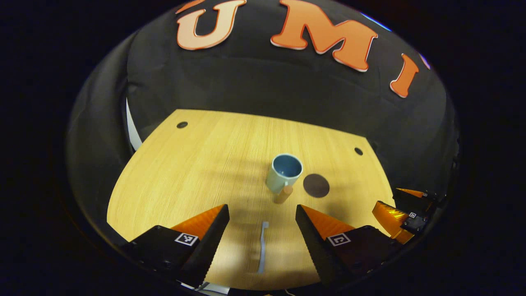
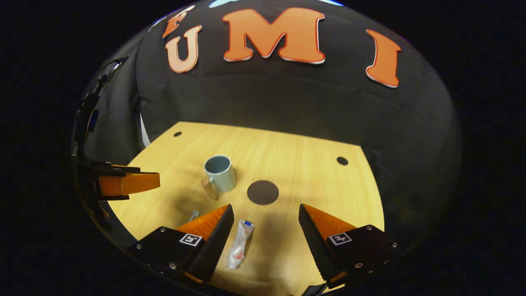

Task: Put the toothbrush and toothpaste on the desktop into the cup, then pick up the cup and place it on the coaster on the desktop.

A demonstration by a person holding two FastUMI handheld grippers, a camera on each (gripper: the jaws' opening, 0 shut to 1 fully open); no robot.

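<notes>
Blue toothbrush [image 1: 262, 246] and toothpaste [image 2: 241, 244] lie flat on the wooden worktop [image 1: 185, 164], each between a spread, empty tool (left tool [image 1: 262, 216], right tool [image 2: 266, 216]). Cup [image 1: 284, 172] stands beside the coaster [image 1: 316, 185]; lowering and closing on each seems next.

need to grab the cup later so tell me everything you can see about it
The cup is a pale blue-grey mug, glossy like ceramic, standing upright on the wooden desktop with its mouth open and nothing visible inside. Its tan, wood-like handle points toward the camera in the left gripper view. It sits just beside the dark round coaster, not on it. Nothing touches it except the desktop.
</notes>
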